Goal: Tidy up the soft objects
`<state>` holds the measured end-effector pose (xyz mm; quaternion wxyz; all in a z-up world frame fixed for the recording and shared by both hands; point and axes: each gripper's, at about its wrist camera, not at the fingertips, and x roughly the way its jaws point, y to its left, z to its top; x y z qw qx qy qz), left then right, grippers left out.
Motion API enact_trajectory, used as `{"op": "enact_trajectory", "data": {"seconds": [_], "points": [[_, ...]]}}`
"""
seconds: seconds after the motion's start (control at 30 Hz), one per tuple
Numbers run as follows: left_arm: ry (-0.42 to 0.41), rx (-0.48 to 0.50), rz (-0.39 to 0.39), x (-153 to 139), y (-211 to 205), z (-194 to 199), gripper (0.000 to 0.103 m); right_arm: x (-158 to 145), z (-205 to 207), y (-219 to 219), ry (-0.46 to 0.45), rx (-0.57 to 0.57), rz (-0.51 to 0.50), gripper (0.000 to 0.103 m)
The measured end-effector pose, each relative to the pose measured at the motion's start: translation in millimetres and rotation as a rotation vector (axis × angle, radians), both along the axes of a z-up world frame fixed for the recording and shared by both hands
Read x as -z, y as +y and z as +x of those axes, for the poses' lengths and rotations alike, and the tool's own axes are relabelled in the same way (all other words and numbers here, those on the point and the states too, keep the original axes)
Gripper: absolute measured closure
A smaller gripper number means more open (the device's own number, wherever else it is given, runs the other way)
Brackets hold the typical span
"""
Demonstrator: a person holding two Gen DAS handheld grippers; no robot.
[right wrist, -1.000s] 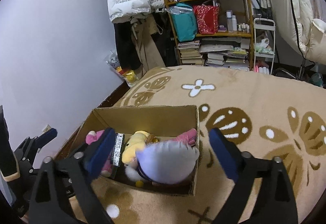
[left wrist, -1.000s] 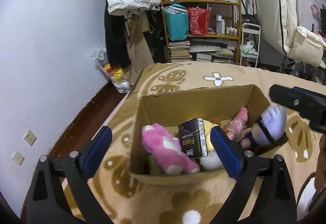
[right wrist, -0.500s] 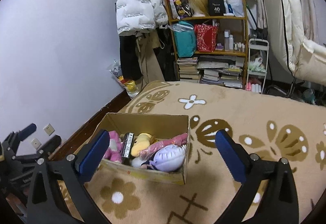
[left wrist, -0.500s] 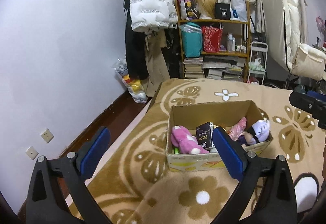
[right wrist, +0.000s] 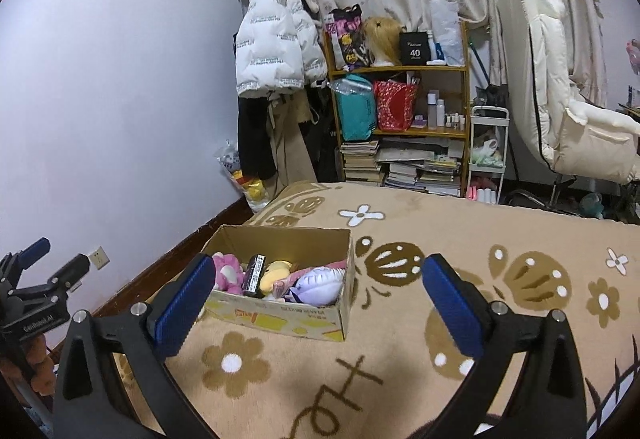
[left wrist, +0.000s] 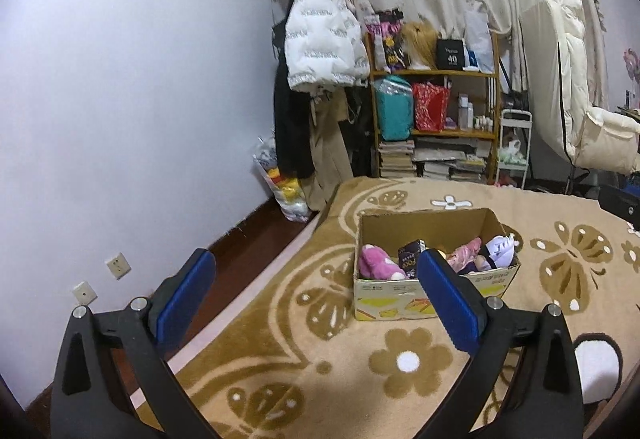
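While both tongs (left wrist: pixel 312 279) (right wrist: pixel 316 285) gape empty, plush toys (right wrist: pixel 318 285) crowd the cardboard box (right wrist: pixel 280 321).

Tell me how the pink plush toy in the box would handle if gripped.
The pink plush toy looks fuzzy and stuffed, so it would probably squash and flop. Likely light for its size. Lying slumped in the cardboard box, it seems unlikely to roll.

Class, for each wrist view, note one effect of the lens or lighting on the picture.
Left wrist view: fisheye bends the wall and blacks out the corners; the cardboard box stays sharp. Right wrist view: same curved edges; dim indoor light casts a soft shadow on the blanket below the right claw.
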<state>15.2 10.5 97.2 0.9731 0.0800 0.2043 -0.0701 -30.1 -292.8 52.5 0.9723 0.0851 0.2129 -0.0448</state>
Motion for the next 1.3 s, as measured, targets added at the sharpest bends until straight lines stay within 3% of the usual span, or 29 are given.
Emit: {"op": "enact_trajectory", "data": {"seconds": [0.3,0.77,1.3], "points": [[-0.022,0.007,-0.01,12,9,-13,0.003,14,-20,-6,-0.014,0.003,0.027,0.0],[0.021,0.008,0.04,48,6,1,0.003,43,-2,-3,0.046,0.026,-0.019,0.0],[0.064,0.025,0.057,59,1,6,0.003,55,7,-2,0.097,0.028,-0.024,0.0]]}}
